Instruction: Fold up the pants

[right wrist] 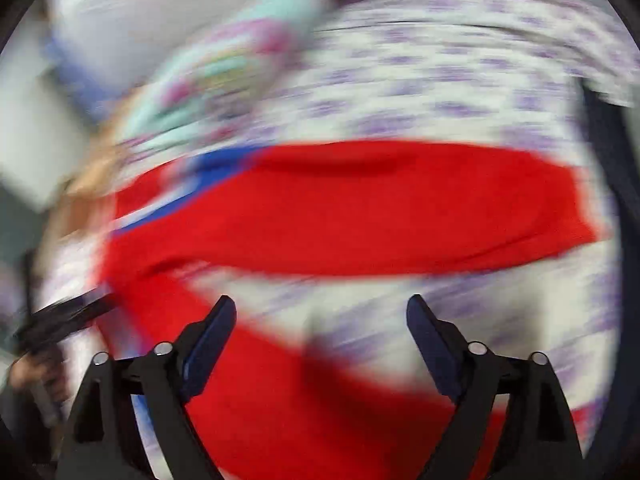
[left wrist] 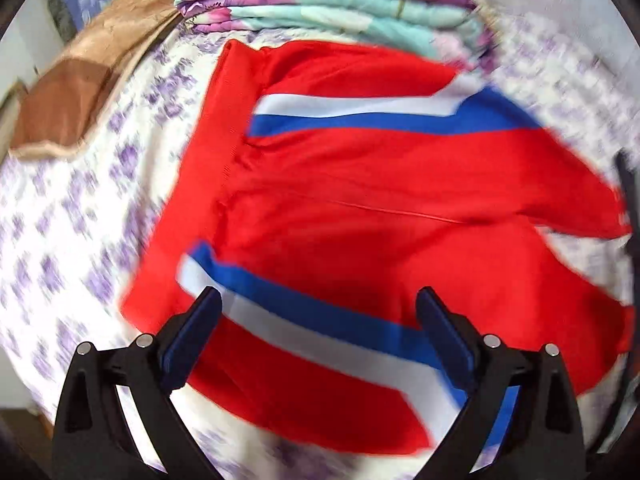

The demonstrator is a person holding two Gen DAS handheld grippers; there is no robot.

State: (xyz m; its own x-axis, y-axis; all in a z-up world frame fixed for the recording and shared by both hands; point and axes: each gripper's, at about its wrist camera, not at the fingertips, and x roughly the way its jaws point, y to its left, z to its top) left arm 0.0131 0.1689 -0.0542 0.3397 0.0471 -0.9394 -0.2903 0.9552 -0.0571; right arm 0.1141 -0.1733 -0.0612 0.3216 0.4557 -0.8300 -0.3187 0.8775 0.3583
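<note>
Brightness: we see even, bright, diffuse light in both views; no glare.
Shadows: we find soft dark patches on the red pants with blue and white stripes [left wrist: 360, 200] near the black two-finger left gripper [left wrist: 319, 300].
Blur: we note mild smearing in the left view, heavy smearing in the right.
Sharpness: only the black two-finger right gripper [right wrist: 321, 308] stays crisp.
Distortion: we see fisheye bending and black corners.

Nothing is sitting between the left gripper [left wrist: 318, 304] jaws; only the flat red pants [left wrist: 360, 200] are lying under them. Past the jaws, a folded quilt [left wrist: 320, 4] is piling up on the bed [left wrist: 80, 220], blocking that way.
</note>
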